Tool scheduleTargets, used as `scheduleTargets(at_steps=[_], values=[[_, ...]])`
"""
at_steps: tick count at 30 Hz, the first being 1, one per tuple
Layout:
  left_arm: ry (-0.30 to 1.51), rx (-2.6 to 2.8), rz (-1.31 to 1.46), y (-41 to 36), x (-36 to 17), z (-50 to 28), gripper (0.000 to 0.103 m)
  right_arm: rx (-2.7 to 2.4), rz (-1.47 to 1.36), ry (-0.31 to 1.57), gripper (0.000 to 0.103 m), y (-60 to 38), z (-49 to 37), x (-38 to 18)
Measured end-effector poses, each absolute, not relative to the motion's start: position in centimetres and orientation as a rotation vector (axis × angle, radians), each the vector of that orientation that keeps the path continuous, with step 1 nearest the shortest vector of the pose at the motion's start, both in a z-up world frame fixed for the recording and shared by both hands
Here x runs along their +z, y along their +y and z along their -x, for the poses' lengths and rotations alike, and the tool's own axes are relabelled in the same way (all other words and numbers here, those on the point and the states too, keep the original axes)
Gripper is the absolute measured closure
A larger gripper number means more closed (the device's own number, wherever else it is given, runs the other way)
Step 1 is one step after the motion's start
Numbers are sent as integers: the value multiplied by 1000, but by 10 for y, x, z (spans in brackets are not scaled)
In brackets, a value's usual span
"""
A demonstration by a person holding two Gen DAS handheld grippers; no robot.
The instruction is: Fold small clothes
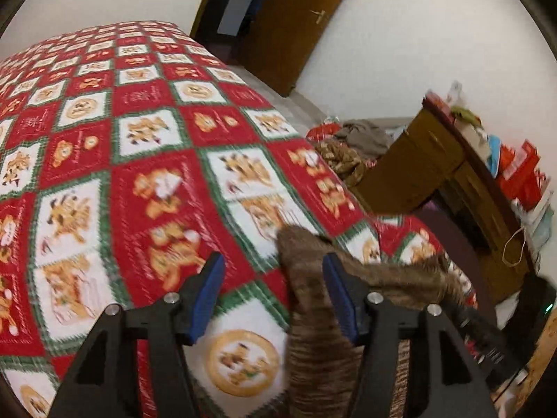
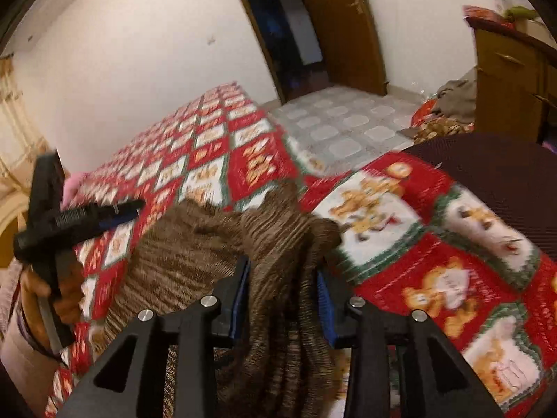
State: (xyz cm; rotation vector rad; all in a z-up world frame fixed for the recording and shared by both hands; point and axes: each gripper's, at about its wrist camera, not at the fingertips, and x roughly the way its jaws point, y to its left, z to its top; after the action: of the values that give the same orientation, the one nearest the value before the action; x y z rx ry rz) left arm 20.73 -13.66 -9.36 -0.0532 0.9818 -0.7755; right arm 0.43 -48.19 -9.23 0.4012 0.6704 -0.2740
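A brown striped knit garment [image 2: 195, 254] hangs bunched over the red, white and green patterned bedspread [image 2: 400, 244]. My right gripper [image 2: 283, 271] has its blue pads on either side of a thick fold of the garment, which fills the gap between them. My left gripper [image 1: 273, 264] is open wide; the same brown garment [image 1: 313, 313] drapes against the inside of its right finger [image 1: 339, 296] and hangs down, while its left finger [image 1: 209, 292] is clear of it. The left gripper also shows in the right wrist view [image 2: 90, 216], held by a hand.
The bedspread [image 1: 139, 139] covers the bed. A wooden cabinet [image 1: 435, 160] with boxes on top stands to the right. Piled clothes [image 1: 351, 146] lie on the tiled floor [image 2: 348, 125] by it. A brown door [image 2: 341, 28] is open at the back. A dark round seat [image 2: 504, 181] sits at right.
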Motion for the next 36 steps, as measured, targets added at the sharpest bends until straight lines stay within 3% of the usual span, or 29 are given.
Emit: scheduleTargets(at_steps=[9, 11, 18, 24, 31, 33, 35, 36], values=[[916, -779, -57, -125, -97, -140, 36, -286, -267, 591, 66, -440, 73, -33], [907, -774, -58, -114, -101, -122, 26, -208, -264, 616, 66, -414, 82, -35], [910, -743, -119, -102, -121, -75, 26, -71, -24, 720, 67, -326, 83, -68], [871, -658, -231, -103, -136, -51, 25, -171, -54, 860, 70, -344, 89, -110], [858, -571, -273, -97, -116, -33, 26, -243, -116, 877, 70, -347, 116, -91], [817, -543, -281, -95, -106, -24, 18, -265, -138, 831, 70, -342, 129, -78], [788, -536, -269, -92, -96, -15, 12, -296, -131, 793, 58, -334, 138, -68], [781, -537, -262, -90, -93, -13, 11, -308, -129, 774, 40, -330, 139, -63]])
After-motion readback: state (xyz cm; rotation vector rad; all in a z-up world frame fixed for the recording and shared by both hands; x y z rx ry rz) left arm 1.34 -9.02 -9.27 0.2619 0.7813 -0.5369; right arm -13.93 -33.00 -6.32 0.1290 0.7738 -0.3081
